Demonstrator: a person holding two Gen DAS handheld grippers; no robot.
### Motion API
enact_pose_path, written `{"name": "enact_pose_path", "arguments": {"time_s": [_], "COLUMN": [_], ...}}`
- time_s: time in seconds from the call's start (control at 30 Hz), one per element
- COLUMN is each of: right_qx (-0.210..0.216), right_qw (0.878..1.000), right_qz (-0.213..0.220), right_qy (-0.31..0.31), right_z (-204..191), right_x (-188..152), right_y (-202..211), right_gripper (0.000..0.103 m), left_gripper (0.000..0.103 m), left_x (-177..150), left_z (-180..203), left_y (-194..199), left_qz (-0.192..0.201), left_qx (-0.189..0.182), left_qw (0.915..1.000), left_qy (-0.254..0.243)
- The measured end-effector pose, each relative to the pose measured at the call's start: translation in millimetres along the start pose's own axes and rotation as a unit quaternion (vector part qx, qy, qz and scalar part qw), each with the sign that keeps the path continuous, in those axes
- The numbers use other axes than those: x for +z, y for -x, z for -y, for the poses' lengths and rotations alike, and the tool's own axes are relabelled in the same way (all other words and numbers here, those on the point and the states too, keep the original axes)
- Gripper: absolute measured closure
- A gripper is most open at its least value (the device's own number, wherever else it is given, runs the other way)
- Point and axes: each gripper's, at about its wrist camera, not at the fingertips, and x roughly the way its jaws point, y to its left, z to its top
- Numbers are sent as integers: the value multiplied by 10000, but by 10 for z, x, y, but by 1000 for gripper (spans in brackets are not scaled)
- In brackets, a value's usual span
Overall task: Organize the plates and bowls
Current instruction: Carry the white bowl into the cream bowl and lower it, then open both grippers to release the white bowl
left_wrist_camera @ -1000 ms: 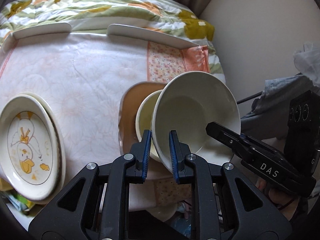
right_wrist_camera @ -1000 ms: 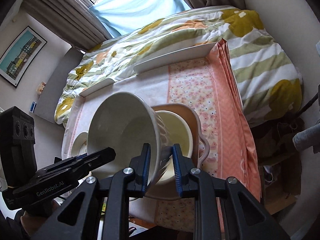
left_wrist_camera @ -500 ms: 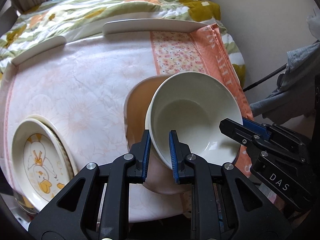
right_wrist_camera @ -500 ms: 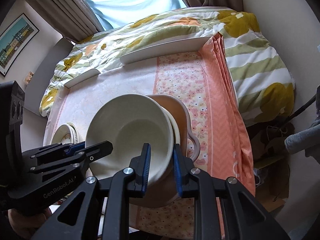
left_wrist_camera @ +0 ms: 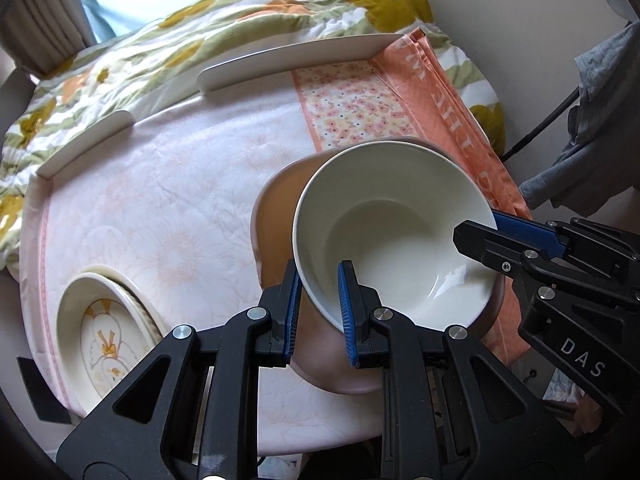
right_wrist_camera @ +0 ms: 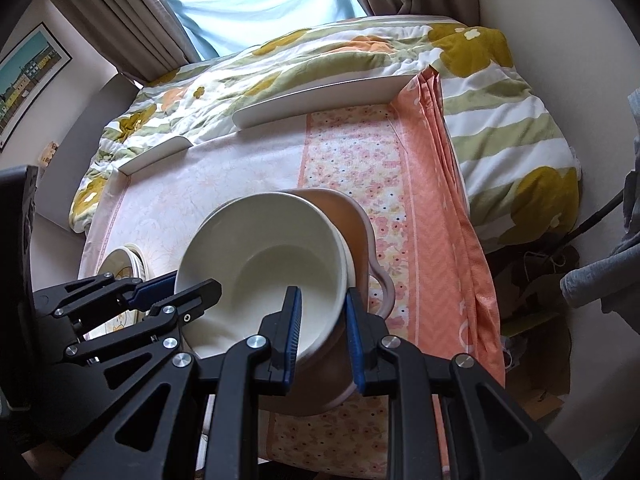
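A white bowl (left_wrist_camera: 396,240) sits nested in a cream bowl (right_wrist_camera: 349,266), and both rest inside a wide pink handled bowl (left_wrist_camera: 276,216) near the table's right side. My left gripper (left_wrist_camera: 318,304) is shut on the white bowl's near-left rim, one pad inside and one outside. My right gripper (right_wrist_camera: 322,320) is shut on the bowl's opposite rim (right_wrist_camera: 340,308). Each gripper shows in the other's view: the right gripper (left_wrist_camera: 480,228) and the left gripper (right_wrist_camera: 194,282). A stack of duck-picture plates (left_wrist_camera: 104,340) lies at the table's near-left corner.
The table (left_wrist_camera: 180,200) wears a pale flowered cloth with an orange border (left_wrist_camera: 452,112) hanging off its right edge. Two white raised rails (left_wrist_camera: 296,60) line the far edge. Beyond is a bed with a flowered quilt (right_wrist_camera: 320,60). Grey clothes (left_wrist_camera: 600,120) and a cable hang on the right.
The white bowl, held steeply tilted over the cream bowl a second ago, has come down level and nested into it. Both grippers kept their grip; the left one rolled and sank slightly.
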Motion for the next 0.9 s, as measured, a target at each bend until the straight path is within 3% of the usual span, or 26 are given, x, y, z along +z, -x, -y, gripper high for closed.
{"name": "enact_pose_path", "arguments": {"time_s": [0.37, 0.6, 0.67, 0.7, 0.73, 0.87, 0.9], "right_qx": [-31, 88, 56, 62, 71, -2, 8], "right_qw": [10000, 9992, 9982, 9975, 9964, 9902, 9881], "right_qz": [20, 397, 582, 679, 790, 1268, 1388], "right_qy": [-18, -37, 101, 193, 288, 594, 659], "right_z": [-7, 109, 92, 79, 66, 24, 21], "right_x": [10, 79, 93, 90, 85, -10, -39], "right_y": [82, 483, 667, 756, 843, 1135, 1188], "right_gripper": [83, 80, 51, 17, 0, 0, 0], "left_gripper": [87, 86, 86, 86, 86, 83, 77], "left_x": [-27, 15, 12, 8, -4, -88, -113], "left_z": [-73, -309, -383, -416, -453, -557, -571], "left_y": [126, 648, 813, 873, 933, 1092, 1116], "left_qz": [159, 767, 944, 1010, 1084, 1273, 1305], "left_qx": [-146, -73, 20, 47, 51, 38, 25], "left_qw": [9997, 9966, 9950, 9942, 9934, 9909, 9905], "left_qy": [93, 274, 335, 355, 374, 435, 443]}}
